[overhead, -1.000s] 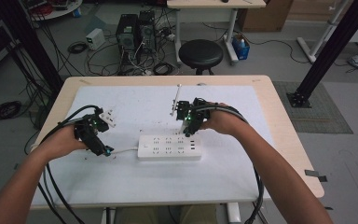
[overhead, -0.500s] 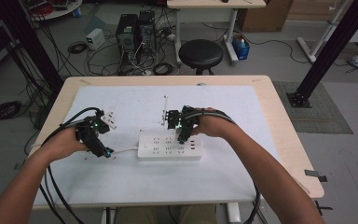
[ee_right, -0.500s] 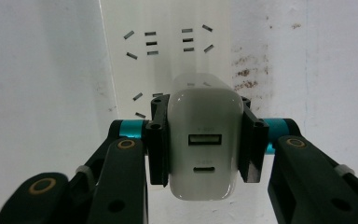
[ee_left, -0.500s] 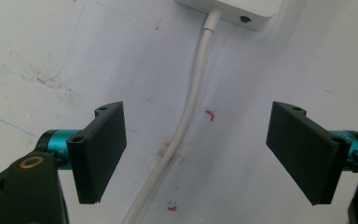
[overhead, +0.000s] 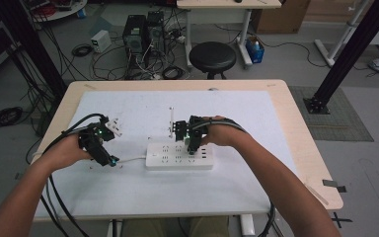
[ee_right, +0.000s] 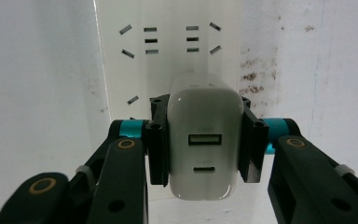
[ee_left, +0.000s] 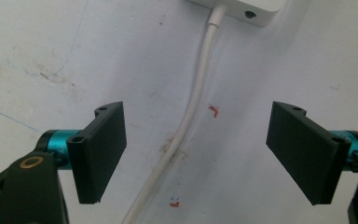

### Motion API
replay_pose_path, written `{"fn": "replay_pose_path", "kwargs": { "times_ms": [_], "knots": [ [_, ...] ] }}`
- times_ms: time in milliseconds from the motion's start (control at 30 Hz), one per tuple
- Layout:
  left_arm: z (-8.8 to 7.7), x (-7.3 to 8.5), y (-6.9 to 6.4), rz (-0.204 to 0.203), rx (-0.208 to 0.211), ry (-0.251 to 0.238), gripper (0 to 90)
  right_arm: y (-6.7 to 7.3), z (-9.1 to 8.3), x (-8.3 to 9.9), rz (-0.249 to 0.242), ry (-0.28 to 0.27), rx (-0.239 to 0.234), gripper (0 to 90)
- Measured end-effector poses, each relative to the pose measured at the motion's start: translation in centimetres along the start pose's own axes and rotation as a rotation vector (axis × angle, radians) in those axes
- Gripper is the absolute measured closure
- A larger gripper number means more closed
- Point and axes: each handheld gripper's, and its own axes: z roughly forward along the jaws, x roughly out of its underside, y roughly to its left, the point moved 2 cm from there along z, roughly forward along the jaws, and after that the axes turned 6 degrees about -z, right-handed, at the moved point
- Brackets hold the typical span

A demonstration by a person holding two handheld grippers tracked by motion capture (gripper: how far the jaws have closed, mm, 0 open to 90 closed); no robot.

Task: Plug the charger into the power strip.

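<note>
Movement since a second ago is seen in the right gripper [overhead: 193, 143] alone: it has been brought leftward and lower, from above the strip's far edge to directly over the power strip [overhead: 179, 156]. Its jaws are clamped on the two sides of a white charger [ee_right: 204, 140], whose USB ports face the right gripper view; the charger is held over the strip's socket face, and whether its prongs are seated cannot be told. A thin white stick [overhead: 171, 122] by this gripper is now upright, where before it leaned. The left gripper [overhead: 102, 154] has been kept in place near the desk's left edge, jaws apart and gripping nothing, with the strip's white cord [ee_left: 191, 112] lying between them on the mat [overhead: 256, 113]. The strip lies mid-desk, nearer the front edge.
</note>
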Motion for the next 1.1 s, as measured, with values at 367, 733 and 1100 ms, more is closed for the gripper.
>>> {"fn": "replay_pose_path", "kwargs": {
  "times_ms": [367, 733, 1100],
  "knots": [
    [0.4, 0.0, 0.0, -0.005, 0.007, 0.003, 20.0, -0.1, 0.1, -0.3, 0.024, 0.019, -0.007, 62.2],
    [0.4, 0.1, 0.1, -0.012, 0.009, 0.000, 20.0, -0.5, 0.3, -0.5, 0.004, 0.017, -0.030, 62.3],
    [0.7, 0.0, 0.1, -0.015, 0.013, 0.011, 20.0, -0.8, 1.1, -0.3, 0.022, 0.016, -0.058, 62.4]
  ]
}}
